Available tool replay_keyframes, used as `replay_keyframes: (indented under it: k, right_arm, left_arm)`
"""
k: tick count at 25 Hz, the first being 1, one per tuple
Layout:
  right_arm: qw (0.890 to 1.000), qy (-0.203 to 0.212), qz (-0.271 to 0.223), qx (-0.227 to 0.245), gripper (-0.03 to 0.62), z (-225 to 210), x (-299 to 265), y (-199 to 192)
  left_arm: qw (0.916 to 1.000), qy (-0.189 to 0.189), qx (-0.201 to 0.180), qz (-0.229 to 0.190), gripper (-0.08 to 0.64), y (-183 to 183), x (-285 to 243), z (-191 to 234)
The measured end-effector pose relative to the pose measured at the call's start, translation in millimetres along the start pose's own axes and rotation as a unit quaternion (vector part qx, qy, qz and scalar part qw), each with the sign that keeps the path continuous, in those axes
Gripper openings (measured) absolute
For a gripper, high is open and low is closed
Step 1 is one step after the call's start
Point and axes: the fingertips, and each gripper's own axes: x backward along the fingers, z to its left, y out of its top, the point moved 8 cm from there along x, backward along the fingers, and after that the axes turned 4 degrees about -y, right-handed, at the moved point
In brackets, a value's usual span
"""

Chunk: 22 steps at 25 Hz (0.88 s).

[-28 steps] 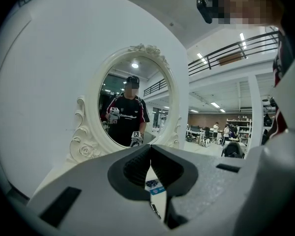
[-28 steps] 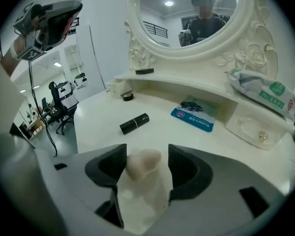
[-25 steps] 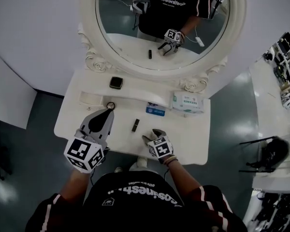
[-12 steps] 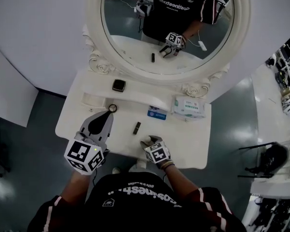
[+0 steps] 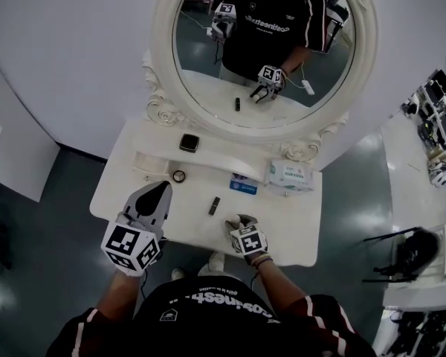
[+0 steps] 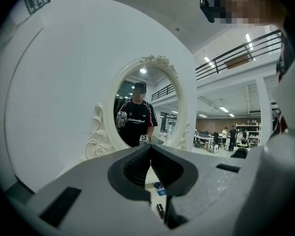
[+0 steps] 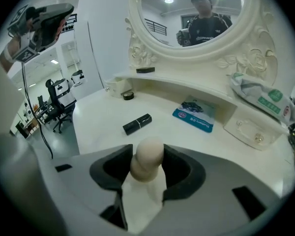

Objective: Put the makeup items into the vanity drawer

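The right gripper (image 7: 147, 168) jaws are closing on a beige makeup sponge (image 7: 148, 155) at the 6 o'clock edge of the vanity top (image 5: 286, 233). A black lipstick (image 5: 214, 205) lies at the sponge's 11 o'clock. The left gripper (image 5: 157, 192) is pinched together and empty. The print on the blue packet (image 5: 243, 186) is unreadable.

— We wear a black short-sleeved shirt (image 5: 208, 312) with white lettering across the chest.
— Yes, and our sleeves (image 5: 331, 322) are red with white stripes; a small white logo sits beside the lettering.
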Motion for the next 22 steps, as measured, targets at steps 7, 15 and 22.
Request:
replay_keyframes:
  k: [7, 15, 22]
  right_arm:
    - [0.999, -0.038, -0.02, -0.023, 0.152, -8, 17, 3]
    - [0.995, -0.057, -0.07, -0.031, 0.123, -1, 43, 18]
    - [0.991, -0.068, -0.11, -0.024, 0.127, 17, 72, 35]
  left_arm:
    - [1.0, 0.002, 0.002, -0.008, 0.005, 0, 20, 2]
    - [0.9998, -0.001, 0.0, -0.021, 0.005, 2, 45, 3]
    - [0.9996, 0.005, -0.006, -0.025, 0.005, 4, 78, 5]
